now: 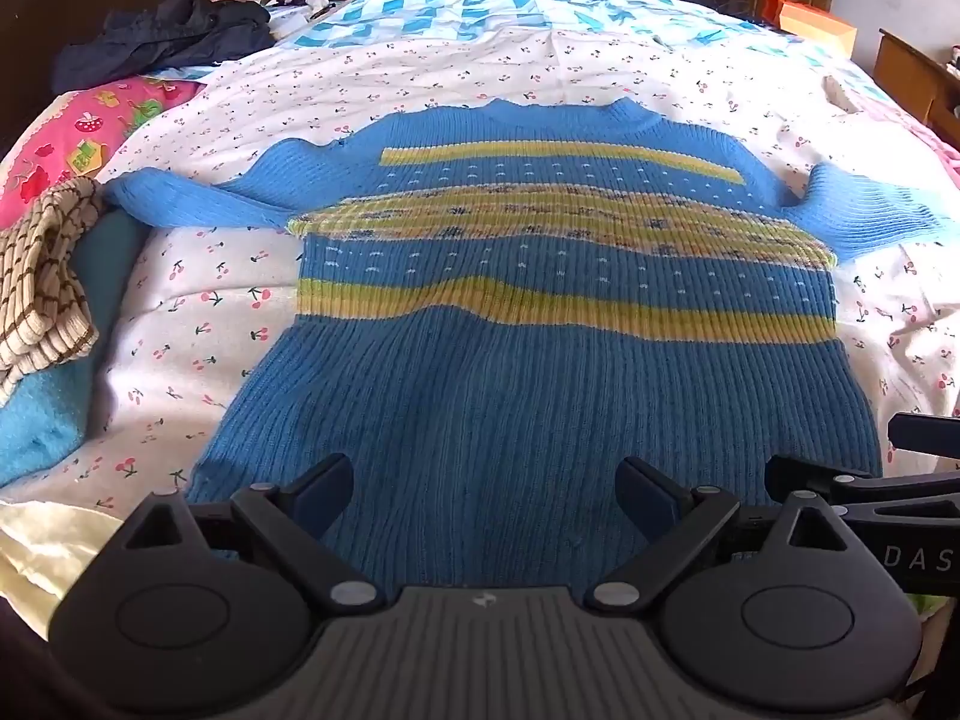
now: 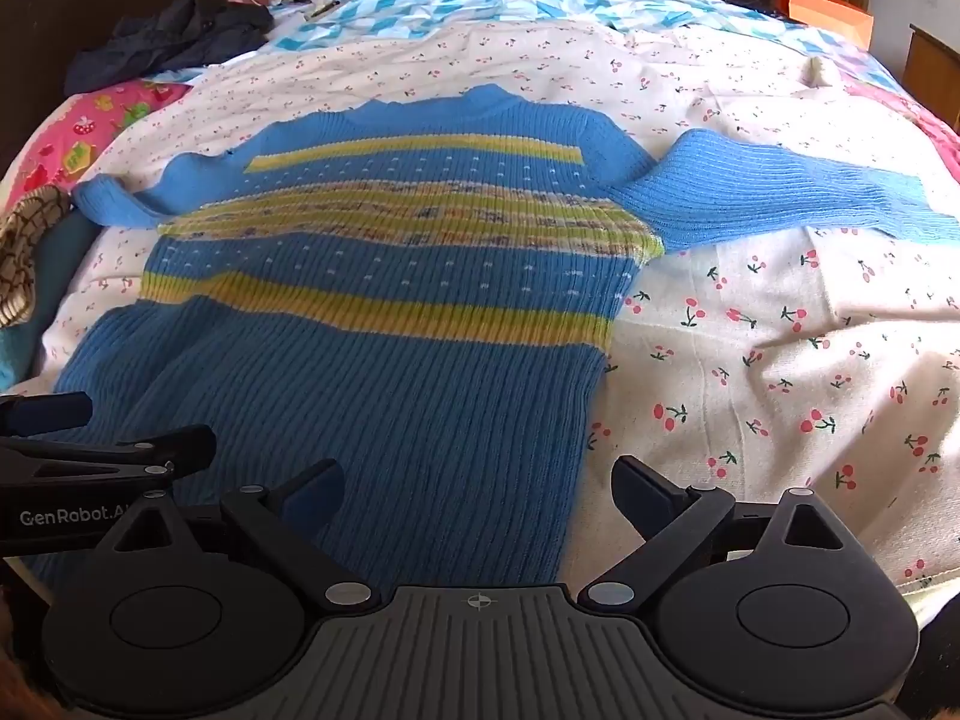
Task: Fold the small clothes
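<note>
A small blue knit sweater with yellow stripes lies flat on the bed, collar far, hem near, both sleeves spread out sideways. In the right wrist view the same sweater fills the left half, its right sleeve stretched out over the cherry-print sheet. My left gripper hovers wide open above the hem's middle, nothing between its fingers. My right gripper is open too, above the hem's right edge. Each gripper shows at the other view's side.
The bed is covered by a white cherry-print sheet. At the left edge lie a checked brown-and-cream cloth, a light blue towel and a pink pillow. Dark clothing sits at the far left. An orange box stands far right.
</note>
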A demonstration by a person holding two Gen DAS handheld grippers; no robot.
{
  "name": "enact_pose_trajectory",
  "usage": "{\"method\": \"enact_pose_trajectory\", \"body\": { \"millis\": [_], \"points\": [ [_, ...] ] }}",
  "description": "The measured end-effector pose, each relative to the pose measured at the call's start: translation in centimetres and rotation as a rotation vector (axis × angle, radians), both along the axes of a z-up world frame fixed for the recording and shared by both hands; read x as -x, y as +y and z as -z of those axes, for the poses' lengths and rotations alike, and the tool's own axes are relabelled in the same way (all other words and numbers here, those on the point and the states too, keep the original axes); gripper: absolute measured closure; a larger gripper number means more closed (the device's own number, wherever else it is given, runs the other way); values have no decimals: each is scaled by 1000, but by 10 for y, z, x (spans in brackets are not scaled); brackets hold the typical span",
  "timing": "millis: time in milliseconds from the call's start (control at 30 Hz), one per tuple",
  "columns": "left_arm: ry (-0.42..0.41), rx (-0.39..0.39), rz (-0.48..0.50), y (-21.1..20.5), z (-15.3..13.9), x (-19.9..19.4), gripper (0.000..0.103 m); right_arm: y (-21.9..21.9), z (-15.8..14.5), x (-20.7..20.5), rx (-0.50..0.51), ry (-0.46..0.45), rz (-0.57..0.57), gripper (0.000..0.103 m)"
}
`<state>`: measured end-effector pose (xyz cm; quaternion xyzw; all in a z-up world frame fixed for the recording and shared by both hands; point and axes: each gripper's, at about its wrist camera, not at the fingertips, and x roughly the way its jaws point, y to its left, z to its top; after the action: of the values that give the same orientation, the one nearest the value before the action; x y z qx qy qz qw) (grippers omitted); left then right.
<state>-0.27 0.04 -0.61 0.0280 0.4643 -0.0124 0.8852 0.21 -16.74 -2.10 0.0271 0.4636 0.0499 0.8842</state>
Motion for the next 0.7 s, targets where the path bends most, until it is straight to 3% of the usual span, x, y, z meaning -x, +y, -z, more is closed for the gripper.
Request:
{"method": "enact_pose_trajectory", "body": {
  "millis": [700],
  "points": [
    [-13,-3,-5,0,-1,2,5,0,2,1,2,3,-1,7]
  ]
}}
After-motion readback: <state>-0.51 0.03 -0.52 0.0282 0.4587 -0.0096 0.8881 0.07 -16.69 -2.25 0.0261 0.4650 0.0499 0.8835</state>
